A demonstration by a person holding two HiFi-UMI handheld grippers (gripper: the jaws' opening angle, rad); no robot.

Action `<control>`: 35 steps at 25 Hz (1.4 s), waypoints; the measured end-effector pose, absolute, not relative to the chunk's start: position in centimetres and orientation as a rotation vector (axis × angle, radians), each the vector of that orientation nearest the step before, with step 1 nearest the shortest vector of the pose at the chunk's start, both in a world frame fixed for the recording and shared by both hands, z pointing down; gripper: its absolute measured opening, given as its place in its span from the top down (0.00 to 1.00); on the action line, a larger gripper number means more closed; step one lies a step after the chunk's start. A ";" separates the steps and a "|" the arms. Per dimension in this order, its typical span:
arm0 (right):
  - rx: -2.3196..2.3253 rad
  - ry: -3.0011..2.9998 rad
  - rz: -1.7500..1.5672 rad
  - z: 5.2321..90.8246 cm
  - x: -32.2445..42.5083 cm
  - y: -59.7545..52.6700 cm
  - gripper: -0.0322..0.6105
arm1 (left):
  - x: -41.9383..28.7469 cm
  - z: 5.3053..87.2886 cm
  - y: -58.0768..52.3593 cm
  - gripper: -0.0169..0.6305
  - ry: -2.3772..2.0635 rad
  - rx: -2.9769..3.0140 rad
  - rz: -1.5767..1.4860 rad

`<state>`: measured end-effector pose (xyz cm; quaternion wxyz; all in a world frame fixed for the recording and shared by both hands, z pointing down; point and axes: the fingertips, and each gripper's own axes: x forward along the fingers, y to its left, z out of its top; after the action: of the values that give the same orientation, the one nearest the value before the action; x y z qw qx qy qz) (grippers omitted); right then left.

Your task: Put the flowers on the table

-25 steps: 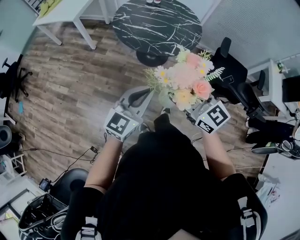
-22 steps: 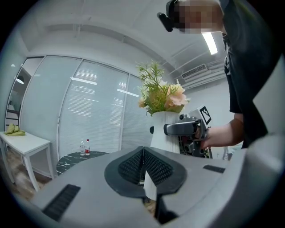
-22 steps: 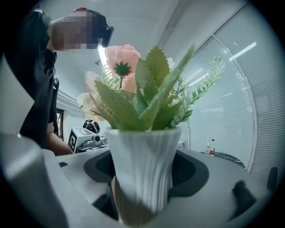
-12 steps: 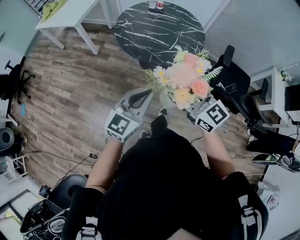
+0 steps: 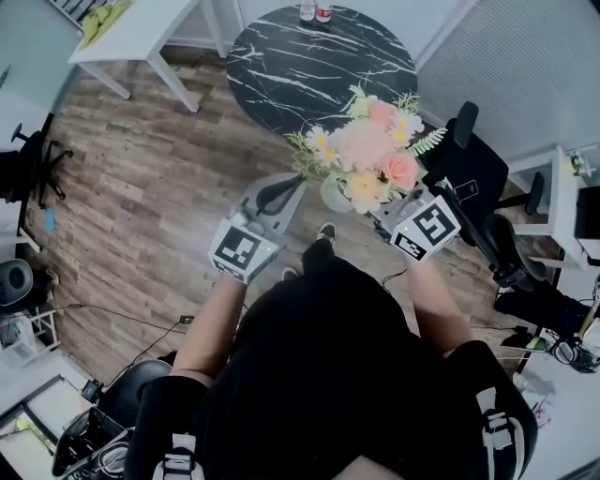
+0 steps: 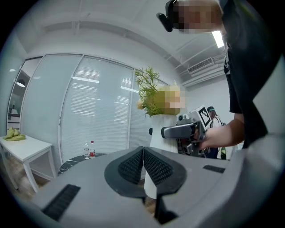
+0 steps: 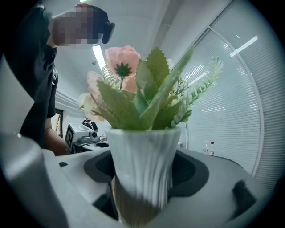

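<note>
A bunch of pink, peach and white flowers point(image 5: 367, 153) stands in a ribbed white vase point(image 5: 331, 194), held in the air over the wooden floor. My right gripper point(image 5: 352, 205) is shut on the vase. In the right gripper view the vase point(image 7: 142, 167) fills the gap between the dark pads, with leaves and a pink bloom point(image 7: 123, 60) above. My left gripper point(image 5: 279, 191) is to the left of the vase, shut and empty; its pads point(image 6: 133, 165) meet. The round black marble table point(image 5: 319, 61) lies just beyond the flowers.
Two small bottles point(image 5: 315, 11) stand at the marble table's far edge. A white table point(image 5: 141, 28) is at the upper left. Black office chairs point(image 5: 469, 155) and desks crowd the right side. Another chair point(image 5: 28, 155) is at the far left. Cables lie on the floor.
The view has shifted forward: the marble table sits lower and nearer to the flowers. Both grippers keep their pose, the right still holding the vase.
</note>
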<state>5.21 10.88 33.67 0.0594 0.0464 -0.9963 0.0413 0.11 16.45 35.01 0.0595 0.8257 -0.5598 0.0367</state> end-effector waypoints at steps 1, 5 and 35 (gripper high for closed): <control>0.137 -3.016 0.128 33.8 5.0 10.1 0.41 | -0.1 35.0 15.6 0.95 -1.699 2.495 0.112; 0.118 -3.017 0.143 34.0 4.8 6.9 0.41 | -0.2 34.9 12.2 0.95 -1.706 2.482 0.124; 0.174 -2.999 0.182 36.2 4.8 -9.0 0.41 | -0.6 35.7 -4.7 0.95 -1.671 2.528 0.220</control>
<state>4.82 -9.05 36.23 0.0659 0.0576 -0.9943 0.0603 -0.60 -4.75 35.74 0.0514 0.8309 -0.5492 0.0723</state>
